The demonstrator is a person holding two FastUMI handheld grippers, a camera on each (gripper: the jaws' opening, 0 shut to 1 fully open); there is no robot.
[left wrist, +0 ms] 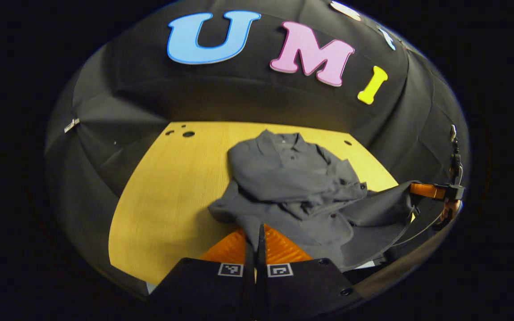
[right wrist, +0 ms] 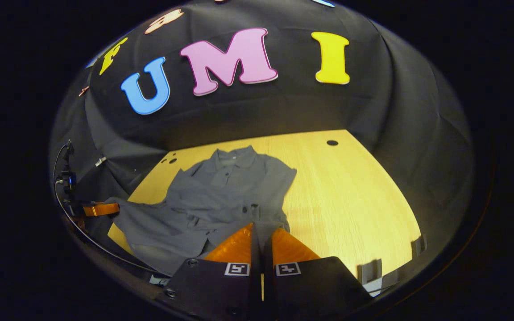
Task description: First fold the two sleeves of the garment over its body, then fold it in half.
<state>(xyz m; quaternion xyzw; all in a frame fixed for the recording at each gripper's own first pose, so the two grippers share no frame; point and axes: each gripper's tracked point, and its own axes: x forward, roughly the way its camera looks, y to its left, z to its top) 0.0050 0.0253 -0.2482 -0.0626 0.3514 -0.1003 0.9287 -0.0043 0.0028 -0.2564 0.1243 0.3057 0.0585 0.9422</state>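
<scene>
A grey collared shirt lies on the yellow wooden table, collar toward the far wall, with both sleeves folded across its chest. In the left gripper view, my left gripper is shut on the shirt's near hem, a strip of fabric running down between its fingers. The right gripper shows farther off at the right, holding the other end of the hem, which is raised and stretched. In the right gripper view, my right gripper is shut on the hem of the shirt; the left gripper shows at the far left.
Bare table extends to the right of the shirt in the right gripper view. Small dark holes mark the far table corners. A cable hangs by the left gripper. Black cloth walls enclose the table.
</scene>
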